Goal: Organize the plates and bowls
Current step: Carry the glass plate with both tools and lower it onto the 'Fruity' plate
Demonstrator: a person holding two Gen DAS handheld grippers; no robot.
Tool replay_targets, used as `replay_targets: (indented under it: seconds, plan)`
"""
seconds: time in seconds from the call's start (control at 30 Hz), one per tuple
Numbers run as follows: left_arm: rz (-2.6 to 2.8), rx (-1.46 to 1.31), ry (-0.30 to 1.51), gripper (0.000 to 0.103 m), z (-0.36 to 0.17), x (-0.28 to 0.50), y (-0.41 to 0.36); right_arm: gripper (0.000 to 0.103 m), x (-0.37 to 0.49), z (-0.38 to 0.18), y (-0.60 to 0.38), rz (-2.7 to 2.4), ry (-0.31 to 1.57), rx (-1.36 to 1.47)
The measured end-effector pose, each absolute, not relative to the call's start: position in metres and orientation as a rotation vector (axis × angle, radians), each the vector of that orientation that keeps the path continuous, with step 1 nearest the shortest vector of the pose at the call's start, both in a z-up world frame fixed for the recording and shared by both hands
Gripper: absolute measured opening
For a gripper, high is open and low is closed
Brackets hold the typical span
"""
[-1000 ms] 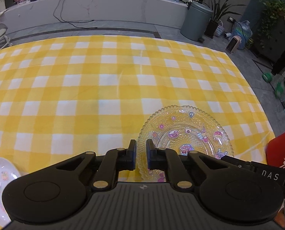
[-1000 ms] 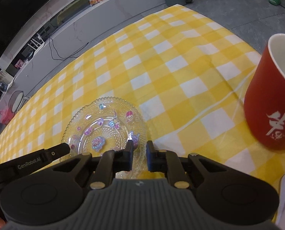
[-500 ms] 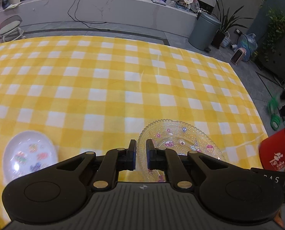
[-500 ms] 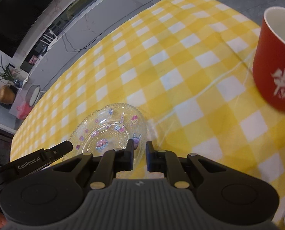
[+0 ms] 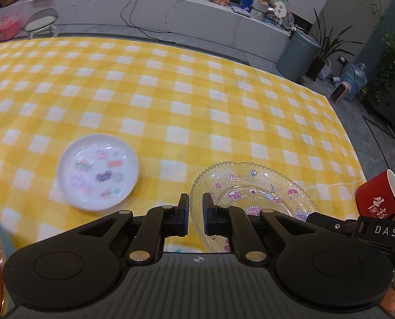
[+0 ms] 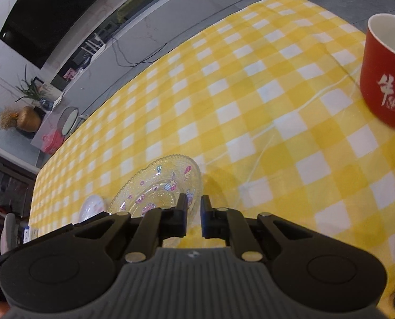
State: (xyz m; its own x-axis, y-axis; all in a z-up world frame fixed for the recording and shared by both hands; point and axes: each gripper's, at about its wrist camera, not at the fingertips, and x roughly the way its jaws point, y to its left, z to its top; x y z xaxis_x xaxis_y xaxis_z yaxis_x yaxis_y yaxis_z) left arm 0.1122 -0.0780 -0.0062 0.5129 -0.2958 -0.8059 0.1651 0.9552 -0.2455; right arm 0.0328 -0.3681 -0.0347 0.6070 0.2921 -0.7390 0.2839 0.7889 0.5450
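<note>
Gripping the same piece from opposite sides, the left hand-held gripper (image 5: 196, 212) and the right hand-held gripper (image 6: 194, 212) each have their jaws almost closed on the beaded rim of the clear glass plate (image 5: 253, 186). The left pinches the edge at nine o'clock of the plate. The right holds the opposite edge, and its jaws have just been closing a little tighter with the rim between them.

In both wrist views the glass plate sits where it sat against the fingers a second ago, while the yellow checked cloth has slid underneath. So the plate is being carried, not resting. A soft shadow on the cloth at two o'clock of the right fingertips suggests that it hangs clear of the counter (image 5: 170, 93).

What has changed most lies just beyond. The white plate (image 5: 99, 171) with cartoon prints was only a sliver at the left view's bottom-left corner a second ago. Now it lies whole at ten o'clock of the left gripper, flat on the cloth and near the glass plate. The red cup (image 5: 378, 199) has fallen away towards three o'clock in that view, and stands at two o'clock in the right view.

This probably means that the two plates are being brought together for stacking. The next call is to line one plate over the other, keep the glass level between the two grips, and release evenly.
</note>
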Motion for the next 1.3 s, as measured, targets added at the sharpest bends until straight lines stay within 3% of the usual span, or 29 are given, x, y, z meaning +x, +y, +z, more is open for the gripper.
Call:
replay_targets:
  seconds: [0.8, 1.3]
  plan:
    - [-0.18, -0.228, 1.009, 0.01, -0.015, 0.044, -0.001, 0.008, -0.021, -0.05, -0.304, 0.13, 1.022, 0.665]
    - [-0.167, -0.228, 1.022, 0.01, -0.029, 0.036, 0.007, 0.008, -0.028, -0.065, -0.286, 0.131, 1.047, 0.607]
